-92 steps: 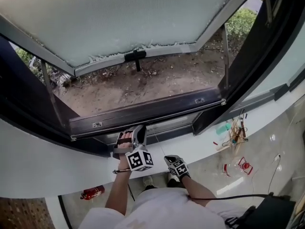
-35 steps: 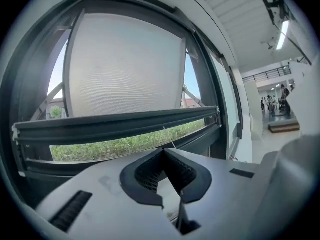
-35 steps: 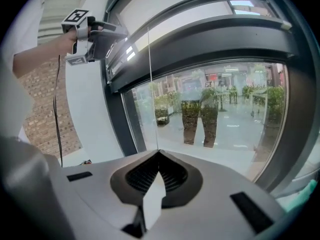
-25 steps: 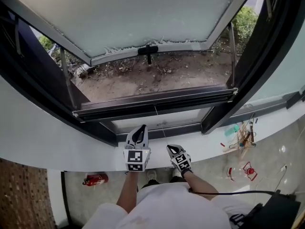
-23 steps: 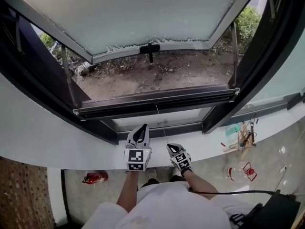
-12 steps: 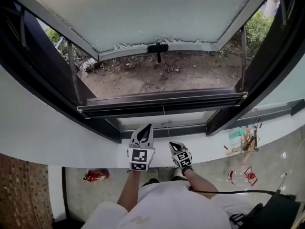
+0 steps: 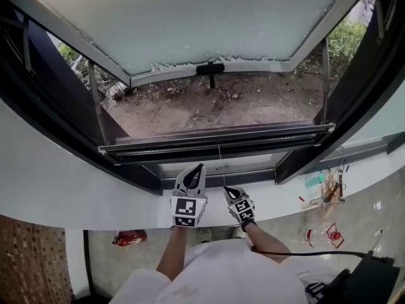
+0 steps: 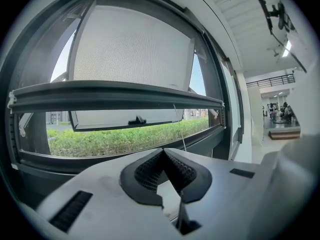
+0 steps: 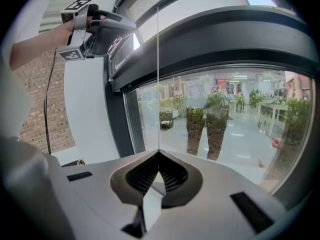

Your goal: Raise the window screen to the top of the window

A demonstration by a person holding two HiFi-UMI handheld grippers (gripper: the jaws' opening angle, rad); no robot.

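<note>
Beyond both sets of fingertips, listed by size:

1. Dark frame [image 7: 50, 116] of the window, with a frosted sash [image 7: 190, 18] swung outward over bare ground [image 7: 209, 106].
2. White sill [image 7: 82, 192], directly under both grippers.
3. Window screen rail [image 7: 215, 141]: a dark bar across the whole opening, low in it, close above the bottom of the frame. It sits above and ahead of both sets of fingertips, touching neither. Progress, as judged: the lift has barely begun, and nearly the full height of the opening remains to be travelled.
4. Left gripper [image 7: 198, 168]: pointing at the rail from just below it. Its jaws are together tip to tip with nothing between them, and the cord passes just to its right, apart.
5. Right gripper [image 7: 226, 189]: beside the left one and slightly nearer the person. Its jaws are pinched closed on the pull cord.
6. Pull cord [image 9: 158, 84]: a thin line rising straight and taut from the right fingertips to the rail's underside.
</note>
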